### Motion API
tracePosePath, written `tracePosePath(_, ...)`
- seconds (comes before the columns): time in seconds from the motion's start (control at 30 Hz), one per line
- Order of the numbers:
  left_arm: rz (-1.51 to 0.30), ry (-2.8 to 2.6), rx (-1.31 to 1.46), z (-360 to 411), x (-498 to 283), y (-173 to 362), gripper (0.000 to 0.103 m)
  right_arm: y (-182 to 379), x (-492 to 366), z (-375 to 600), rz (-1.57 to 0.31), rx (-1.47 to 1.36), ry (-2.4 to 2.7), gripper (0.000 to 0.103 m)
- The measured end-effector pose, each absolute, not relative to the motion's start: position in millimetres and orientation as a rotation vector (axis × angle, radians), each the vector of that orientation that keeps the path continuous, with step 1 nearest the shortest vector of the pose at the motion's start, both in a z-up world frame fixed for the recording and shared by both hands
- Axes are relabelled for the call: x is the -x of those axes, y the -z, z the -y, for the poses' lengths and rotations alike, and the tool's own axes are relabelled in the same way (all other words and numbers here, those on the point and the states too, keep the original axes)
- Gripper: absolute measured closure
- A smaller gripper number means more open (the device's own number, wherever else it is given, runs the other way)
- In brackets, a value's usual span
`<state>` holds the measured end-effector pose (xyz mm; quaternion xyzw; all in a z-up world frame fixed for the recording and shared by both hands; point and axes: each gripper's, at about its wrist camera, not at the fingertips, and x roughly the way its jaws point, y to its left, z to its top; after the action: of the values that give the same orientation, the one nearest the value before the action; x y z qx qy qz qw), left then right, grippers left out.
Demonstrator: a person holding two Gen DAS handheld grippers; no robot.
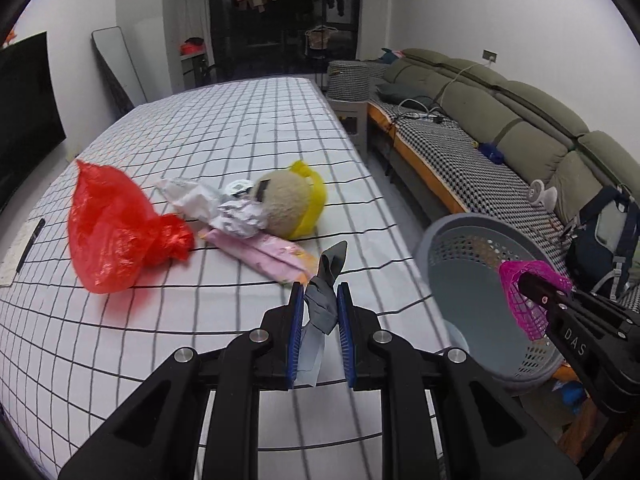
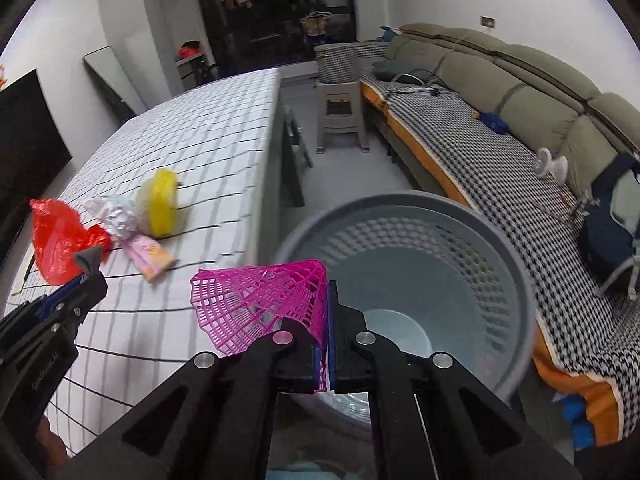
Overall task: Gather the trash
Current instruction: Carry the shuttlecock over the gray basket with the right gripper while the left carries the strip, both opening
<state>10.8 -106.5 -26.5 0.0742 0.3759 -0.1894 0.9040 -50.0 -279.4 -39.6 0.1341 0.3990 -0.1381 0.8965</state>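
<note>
My left gripper (image 1: 320, 300) is shut on a grey crumpled wrapper (image 1: 325, 296) and holds it above the checked table (image 1: 224, 128), near its right edge. My right gripper (image 2: 328, 292) is shut on a pink plastic net (image 2: 260, 304) and holds it at the rim of the grey perforated bin (image 2: 408, 248), which stands beside the table. On the table lie a red plastic bag (image 1: 112, 228), crumpled white paper (image 1: 208, 204), a pink packet (image 1: 264, 254) and a beige ball with yellow plastic (image 1: 292, 204).
A sofa (image 1: 520, 136) with a checked cover runs along the right, with a dark backpack (image 1: 604, 236) on it. A grey stool (image 2: 340, 116) stands beyond the bin. A black screen (image 1: 24, 112) is at the left. A dark pen (image 1: 30, 246) lies on a sheet of paper at the table's left edge.
</note>
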Motion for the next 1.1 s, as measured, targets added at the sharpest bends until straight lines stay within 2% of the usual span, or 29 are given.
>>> tracePosePath(0.33, -0.861, 0.536, -0.251, 211, -10, 48, 0.085, 61, 77, 365, -0.891, -0.358, 0.373, 0.1)
tracePosePath(0.6, -0.931, 0.553, -0.305, 253, -20, 69, 0.083, 84, 72, 405, -0.957, -0.388, 0.383, 0.098)
tracePosePath(0.7, -0.948, 0.551, -0.313, 259, -22, 73, 0.075, 88, 72, 412, -0.959, -0.39, 0.386, 0.08)
tracePosePath(0.77, -0.949, 0.548, -0.319, 262, -24, 74, 0.06, 88, 72, 415, -0.949, -0.387, 0.391, 0.064)
tracePosePath(0.8, -0.946, 0.547, -0.323, 263, -24, 74, 0.055, 88, 72, 417, -0.941, -0.388, 0.393, 0.063)
tracePosePath(0.83, -0.941, 0.543, -0.326, 264, -24, 74, 0.044, 88, 72, 418, -0.937, -0.39, 0.393, 0.062)
tracePosePath(0.87, -0.935, 0.541, -0.329, 266, -24, 74, 0.041, 88, 72, 418, -0.936, -0.393, 0.394, 0.062)
tracePosePath(1.1, -0.944, 0.532, -0.336, 271, -25, 78, 0.036, 92, 73, 422, -0.945, -0.422, 0.39, 0.061)
